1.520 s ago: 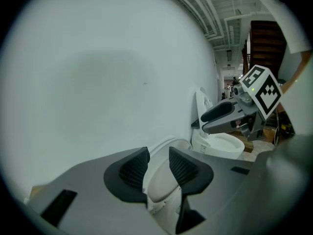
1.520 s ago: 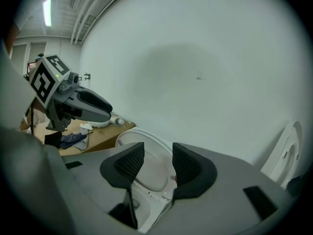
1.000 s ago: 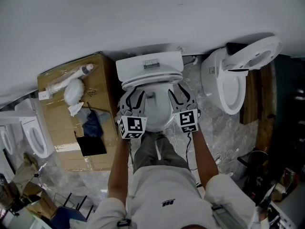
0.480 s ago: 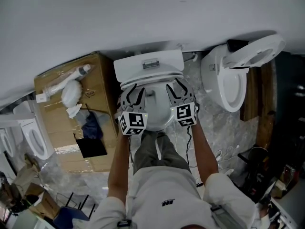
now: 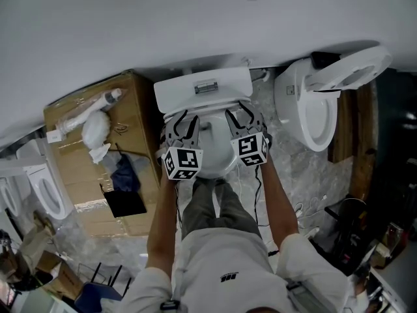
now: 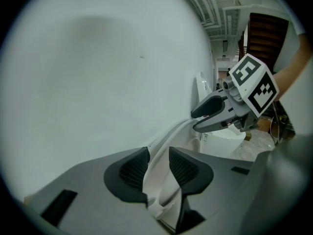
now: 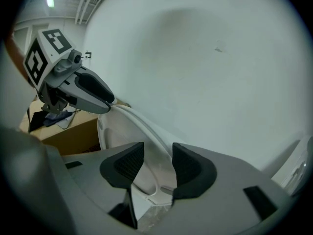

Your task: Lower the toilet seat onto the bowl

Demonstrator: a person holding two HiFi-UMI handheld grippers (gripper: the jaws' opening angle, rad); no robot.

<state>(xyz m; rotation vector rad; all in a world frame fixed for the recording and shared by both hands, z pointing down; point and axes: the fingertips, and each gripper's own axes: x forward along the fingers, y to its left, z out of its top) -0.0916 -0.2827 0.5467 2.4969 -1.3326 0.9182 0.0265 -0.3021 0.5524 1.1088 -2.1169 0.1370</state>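
Observation:
The white toilet (image 5: 203, 87) stands against the wall, straight ahead of me in the head view. Its seat (image 5: 212, 139) is tilted part-way down over the bowl (image 5: 215, 167). My left gripper (image 5: 182, 128) is shut on the seat's left rim, and my right gripper (image 5: 240, 121) is shut on its right rim. In the left gripper view the white rim (image 6: 168, 136) runs between the dark pads of the left gripper (image 6: 157, 163), with the right gripper (image 6: 208, 115) further along it. The right gripper view shows the rim (image 7: 139, 126) between the pads of the right gripper (image 7: 157, 160), and the left gripper (image 7: 98, 96) across from it.
A second toilet (image 5: 311, 113) with its seat raised (image 5: 348, 70) stands close on the right. A cardboard box (image 5: 85, 181) on the left carries a bottle, a plastic bag and a blue cloth. Another toilet (image 5: 45, 186) stands at the far left. The person's legs stand right before the bowl.
Both grippers have gone down a little together with the seat held between them, and their marker cubes have drawn slightly closer. Both grips are unchanged.

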